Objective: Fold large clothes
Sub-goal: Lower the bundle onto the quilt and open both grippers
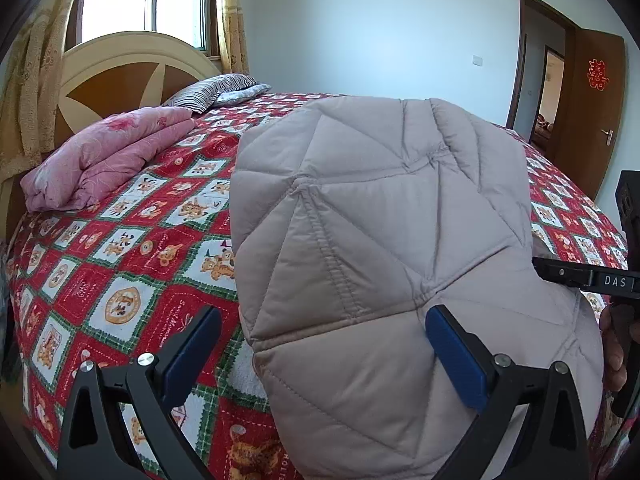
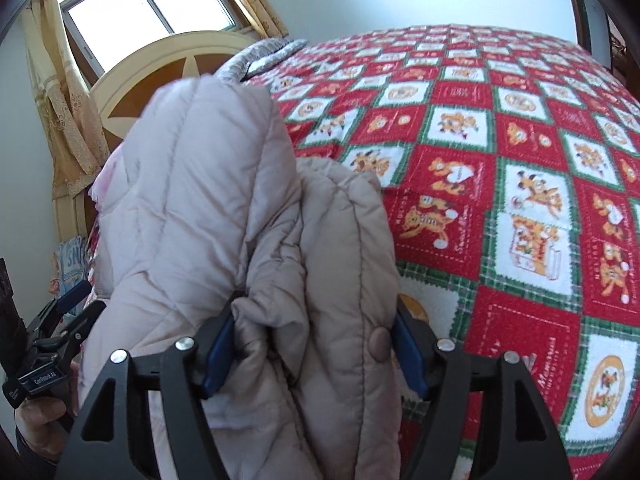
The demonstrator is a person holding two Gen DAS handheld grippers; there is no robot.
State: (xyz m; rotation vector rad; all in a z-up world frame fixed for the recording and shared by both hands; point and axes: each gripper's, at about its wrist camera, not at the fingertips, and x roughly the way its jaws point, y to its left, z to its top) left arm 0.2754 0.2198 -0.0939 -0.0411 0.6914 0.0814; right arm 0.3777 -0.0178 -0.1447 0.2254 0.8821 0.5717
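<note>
On the bed (image 1: 120,240), spread with a red, green and white checked blanket of cartoon bears, lies a beige quilted puffer jacket (image 1: 380,220), folded into a thick bundle near the front edge.

From the left wrist view, the left gripper (image 1: 322,344) stands with its jaws spread wide. Its right blue pad (image 1: 454,356) is over the jacket's quilted surface; whether it presses the fabric cannot be told. Its left pad (image 1: 192,352) is out over the blanket, clear of the jacket's edge. Nothing is caught between them, so this gripper is released.

From the right wrist view, the right gripper (image 2: 312,354) has a fat fold of the jacket (image 2: 240,200) bunched between its two blue pads (image 2: 218,356). Both pads touch the fabric, one on each side, and the padding bulges out above and below them. The jaws sit fairly far apart because the fold is thick, yet they are clenched on it. A round snap button (image 2: 380,344) lies on the fold just beside the right pad. The jacket rises from this grip in a tall puffy hump.

At the head of the bed, well apart from the jacket, rest a folded pink quilt (image 1: 108,156) and a striped pillow (image 1: 212,92) against the headboard (image 1: 132,76).
</note>
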